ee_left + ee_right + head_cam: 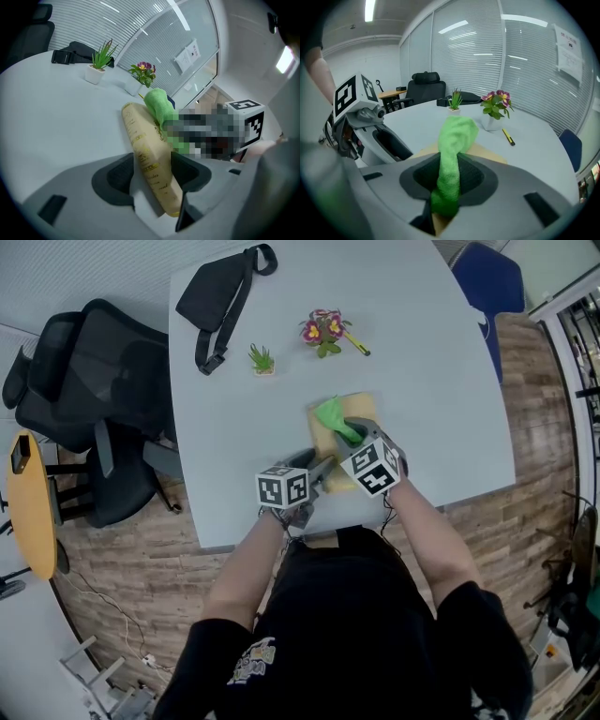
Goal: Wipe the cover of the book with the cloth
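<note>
A pale grey table (422, 381) fills the space in front of me, with wood flooring around it. The tan hardback book with gold lettering (364, 407) sits near my edge of the table. My left gripper (322, 468) is clamped on its spine side. My right gripper (357, 434) is closed on the bright green microfibre cloth (333, 416), whose free end lies over the cover. Farther back stand a small potted green plant (262, 359) and a pot of purple flowers (323, 329) with a yellow pen (357, 344) just beside it. A black strap pouch (217, 294) lies at the far left.
</note>
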`<move>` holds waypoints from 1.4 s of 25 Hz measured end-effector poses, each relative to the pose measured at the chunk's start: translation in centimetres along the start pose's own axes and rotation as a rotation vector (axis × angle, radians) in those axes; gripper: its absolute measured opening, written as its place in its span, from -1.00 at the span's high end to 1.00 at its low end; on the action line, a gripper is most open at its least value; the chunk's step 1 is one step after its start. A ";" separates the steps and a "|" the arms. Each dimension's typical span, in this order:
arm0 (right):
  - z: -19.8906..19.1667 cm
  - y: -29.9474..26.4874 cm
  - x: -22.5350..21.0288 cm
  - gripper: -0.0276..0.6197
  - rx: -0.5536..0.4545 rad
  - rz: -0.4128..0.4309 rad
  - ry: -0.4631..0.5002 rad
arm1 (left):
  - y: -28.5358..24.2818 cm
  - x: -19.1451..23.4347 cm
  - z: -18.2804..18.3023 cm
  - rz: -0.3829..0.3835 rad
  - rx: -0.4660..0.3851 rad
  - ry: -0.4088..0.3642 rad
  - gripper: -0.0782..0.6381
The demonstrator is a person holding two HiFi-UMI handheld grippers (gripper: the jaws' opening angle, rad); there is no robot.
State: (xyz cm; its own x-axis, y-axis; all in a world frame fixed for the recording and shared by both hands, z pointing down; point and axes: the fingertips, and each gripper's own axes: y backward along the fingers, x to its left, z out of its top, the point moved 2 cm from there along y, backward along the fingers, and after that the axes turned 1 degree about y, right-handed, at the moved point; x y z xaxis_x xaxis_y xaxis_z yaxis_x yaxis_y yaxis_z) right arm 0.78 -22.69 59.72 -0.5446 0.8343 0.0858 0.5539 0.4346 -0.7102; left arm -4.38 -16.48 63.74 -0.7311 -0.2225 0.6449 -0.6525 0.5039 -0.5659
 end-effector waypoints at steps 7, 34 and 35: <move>-2.3 1.6 -3.5 0.61 0.002 -0.106 -0.096 | 0.0 0.1 0.0 -0.004 0.000 0.005 0.08; -2.9 4.0 -6.7 0.61 0.009 -0.230 -0.114 | -0.1 0.1 0.0 -0.006 0.011 0.012 0.08; -2.3 3.8 -6.5 0.61 0.005 -0.224 -0.093 | -0.1 0.1 0.0 -0.006 0.010 0.011 0.08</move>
State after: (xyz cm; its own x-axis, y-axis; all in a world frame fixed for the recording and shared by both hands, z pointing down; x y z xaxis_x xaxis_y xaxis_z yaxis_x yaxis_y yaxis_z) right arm 7.82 -25.67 58.08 -0.7096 0.6820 0.1772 0.4094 0.6036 -0.6841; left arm -4.37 -16.56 63.82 -0.7251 -0.2162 0.6538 -0.6589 0.4939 -0.5674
